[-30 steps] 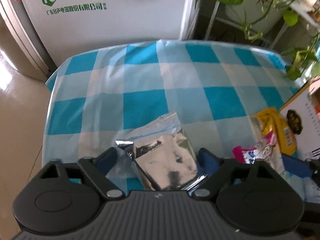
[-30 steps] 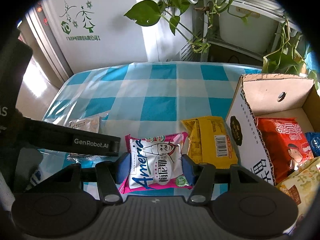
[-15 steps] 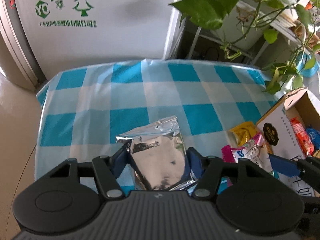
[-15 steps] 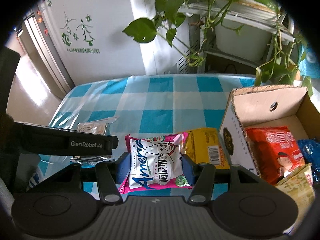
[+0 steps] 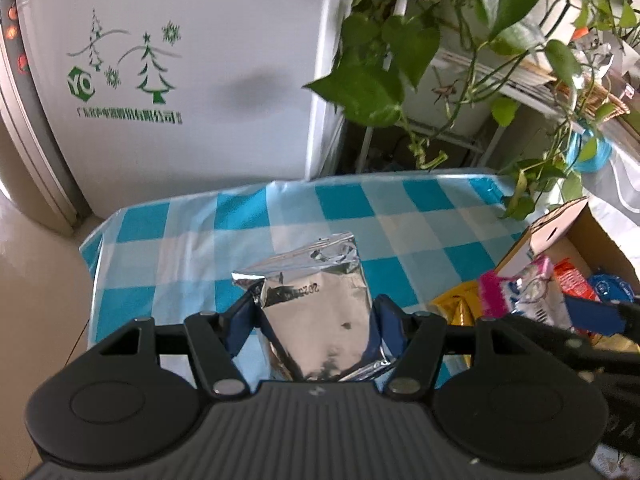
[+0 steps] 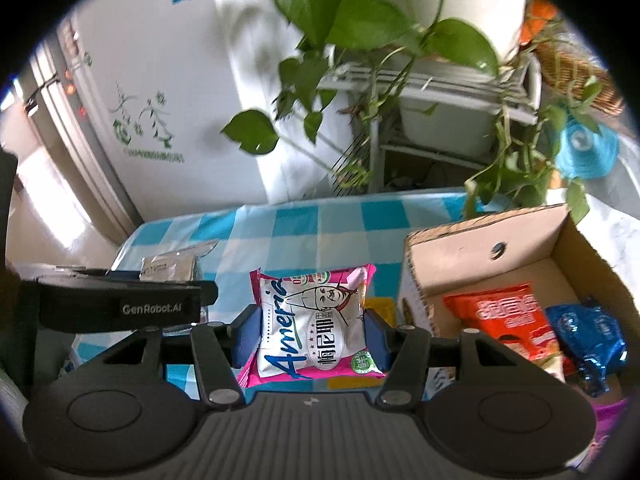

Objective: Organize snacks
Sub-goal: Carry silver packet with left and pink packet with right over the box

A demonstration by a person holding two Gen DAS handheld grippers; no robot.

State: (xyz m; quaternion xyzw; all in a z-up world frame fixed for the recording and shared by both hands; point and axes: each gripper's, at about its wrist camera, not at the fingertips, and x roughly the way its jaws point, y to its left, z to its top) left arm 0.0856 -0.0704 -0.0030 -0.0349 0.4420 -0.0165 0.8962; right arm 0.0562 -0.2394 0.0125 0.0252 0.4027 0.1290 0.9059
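My left gripper (image 5: 316, 320) is shut on a silver foil snack bag (image 5: 316, 308), held up off the blue-and-white checked tablecloth (image 5: 352, 204). My right gripper (image 6: 310, 332) is shut on a pink-and-white snack packet (image 6: 316, 324), also lifted clear of the cloth. That pink packet (image 5: 520, 292) and the right gripper show at the right edge of the left wrist view. The foil bag (image 6: 170, 266) and the left gripper's body appear at the left of the right wrist view. A yellow snack pack (image 5: 456, 306) lies on the cloth below.
An open cardboard box (image 6: 480, 252) stands at the right, holding a red packet (image 6: 504, 316) and a blue packet (image 6: 592, 332). A white appliance (image 5: 200, 80) with green tree print stands behind the table. Trailing plant leaves (image 5: 372, 88) hang over the far right corner.
Both grippers have risen with their packets, and both views tilt up to show more of the appliance and plant. The left jaws narrowed onto the foil bag and lifted it off the cloth.
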